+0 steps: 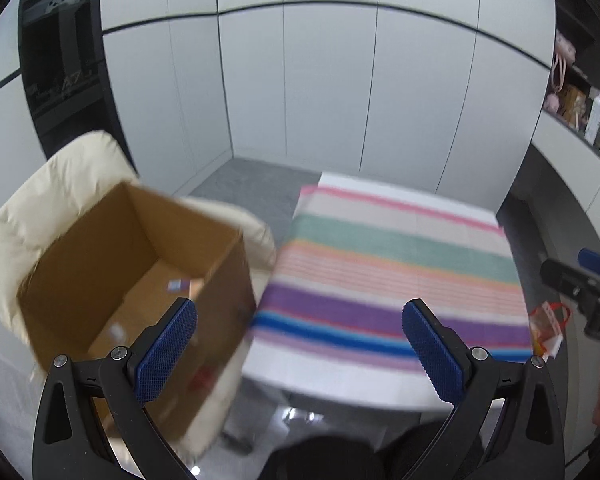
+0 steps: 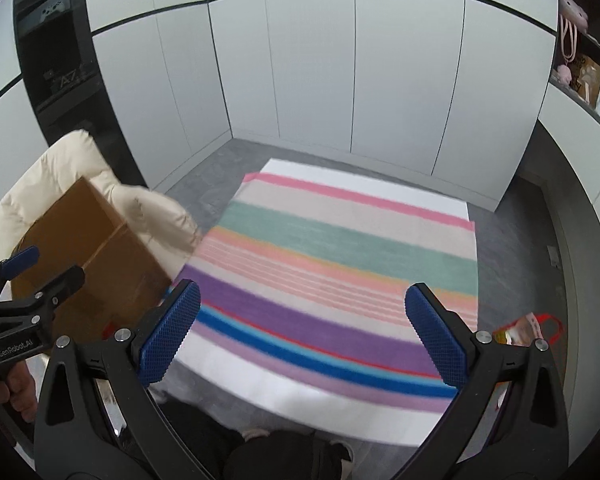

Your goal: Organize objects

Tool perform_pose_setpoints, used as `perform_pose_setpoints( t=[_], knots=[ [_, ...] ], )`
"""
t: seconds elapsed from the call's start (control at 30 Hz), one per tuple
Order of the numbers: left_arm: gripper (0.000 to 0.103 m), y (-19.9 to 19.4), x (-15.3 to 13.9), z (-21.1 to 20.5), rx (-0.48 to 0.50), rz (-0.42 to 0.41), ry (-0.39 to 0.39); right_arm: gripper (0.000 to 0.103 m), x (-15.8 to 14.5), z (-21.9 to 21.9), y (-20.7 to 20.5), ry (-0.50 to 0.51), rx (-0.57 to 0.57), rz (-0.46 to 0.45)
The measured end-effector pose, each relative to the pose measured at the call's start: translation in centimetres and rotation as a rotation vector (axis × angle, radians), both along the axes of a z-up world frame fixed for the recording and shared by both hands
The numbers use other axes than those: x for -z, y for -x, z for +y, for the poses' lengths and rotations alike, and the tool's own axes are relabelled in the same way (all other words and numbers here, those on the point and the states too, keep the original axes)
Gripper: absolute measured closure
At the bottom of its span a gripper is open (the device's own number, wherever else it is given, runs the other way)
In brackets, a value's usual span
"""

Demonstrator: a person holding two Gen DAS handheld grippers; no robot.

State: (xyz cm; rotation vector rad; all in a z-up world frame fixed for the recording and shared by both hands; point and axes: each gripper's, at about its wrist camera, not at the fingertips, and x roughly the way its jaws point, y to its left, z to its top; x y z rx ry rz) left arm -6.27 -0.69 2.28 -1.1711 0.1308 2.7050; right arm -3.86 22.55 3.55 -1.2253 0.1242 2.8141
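Observation:
An open cardboard box [image 1: 132, 280] sits on a cream padded chair [image 1: 40, 208] at the left, with a few small items on its bottom. My left gripper [image 1: 300, 348] is open and holds nothing, hanging above the box's right edge and the striped cloth [image 1: 388, 280]. My right gripper [image 2: 302, 332] is open too, empty, above the near edge of the striped cloth [image 2: 340, 264]. The box [image 2: 92, 256] shows at the left of the right wrist view, behind the left gripper [image 2: 40, 276]. The right gripper [image 1: 588, 280] appears at the right edge of the left wrist view.
A red-trimmed clear packet [image 2: 528, 328] lies on the grey floor right of the table, also seen as the packet [image 1: 548, 328]. White cupboard doors [image 2: 340, 80] close the back. Shelves with bags and bottles [image 2: 588, 68] stand at the right. The person's dark legs [image 2: 280, 456] are below.

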Motion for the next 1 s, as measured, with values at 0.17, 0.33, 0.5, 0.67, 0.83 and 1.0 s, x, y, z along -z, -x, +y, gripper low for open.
perform_pose_setpoints(
  t=[0.17,0.33,0.5,0.67,0.83,1.0],
  knots=[
    [0.000,-2.9,0.7,0.0,0.002,-0.031,0.009,0.000,0.7,0.4,-3.9,-0.004,-0.001,-0.024],
    [0.000,-3.9,0.3,-0.4,-0.046,-0.023,-0.032,0.000,1.0,0.4,-5.9,-0.002,0.001,-0.031],
    [0.000,-3.4,0.5,-0.3,-0.062,-0.034,-0.033,0.000,1.9,0.0,-5.4,-0.002,-0.020,-0.050],
    [0.001,-3.3,0.8,0.3,-0.056,-0.027,0.005,0.000,3.0,0.1,-4.8,0.006,-0.016,-0.078],
    [0.001,-3.2,1.3,1.1,-0.027,-0.048,0.009,0.000,3.6,0.3,-3.9,0.015,-0.010,-0.095],
    [0.001,-3.3,1.2,1.9,-0.007,-0.020,0.037,0.000,3.9,-0.1,-3.5,0.007,-0.024,-0.102]
  ],
)
